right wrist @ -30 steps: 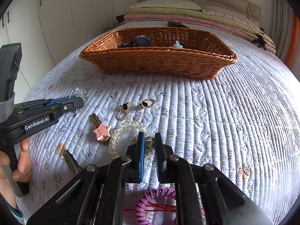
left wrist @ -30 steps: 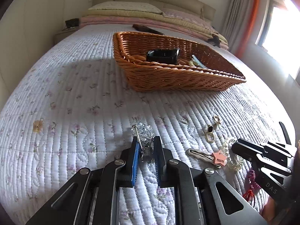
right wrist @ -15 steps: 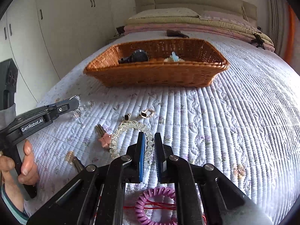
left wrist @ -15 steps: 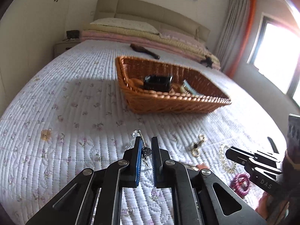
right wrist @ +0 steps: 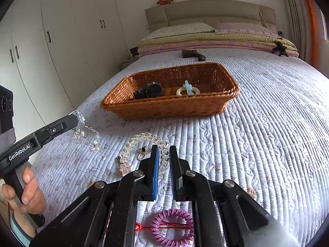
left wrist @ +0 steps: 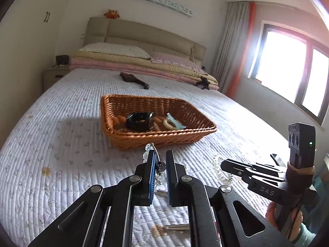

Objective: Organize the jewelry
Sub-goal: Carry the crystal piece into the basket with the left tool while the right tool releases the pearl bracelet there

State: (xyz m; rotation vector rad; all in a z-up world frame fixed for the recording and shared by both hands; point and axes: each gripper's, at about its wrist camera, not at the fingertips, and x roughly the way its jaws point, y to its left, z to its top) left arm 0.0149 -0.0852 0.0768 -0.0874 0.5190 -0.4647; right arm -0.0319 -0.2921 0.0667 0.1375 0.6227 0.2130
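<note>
On the far left of the right wrist view we see our left hand (right wrist: 26,193) wrapped around the handle of the left gripper (right wrist: 75,119), which is lifted off the bedspread (right wrist: 267,133). It is clenched on a crystal necklace (right wrist: 86,131); the strand hangs from the tips and trails down toward the quilt. In the left wrist view the same necklace (left wrist: 157,165) shows pinched between the two blue pads (left wrist: 152,168), with beads and a thin wire sticking out above them.

Moving right, a clear bead bracelet (right wrist: 144,144) is caught between the narrowly parted pads of our right gripper (right wrist: 163,164), which grasps it on its right side. The rest of the loop reaches forward and to the left, above the quilt. Just beside it lie a small gold earring (right wrist: 141,154) and a pink star charm (right wrist: 123,169), partly hidden behind the beads. Below the gripper's frame a purple coil hair tie (right wrist: 170,226) with a red cord lies on the quilt.

Farther back, near the middle of the bed, stands the wicker basket (right wrist: 170,107). Inside it we see a black watch (right wrist: 150,91) on the left and a pale bead bracelet (right wrist: 188,91) with a light blue clip across it on the right.

In the left wrist view, the right gripper (left wrist: 224,163) reaches in from the right edge, held by our right hand (left wrist: 285,218).
</note>
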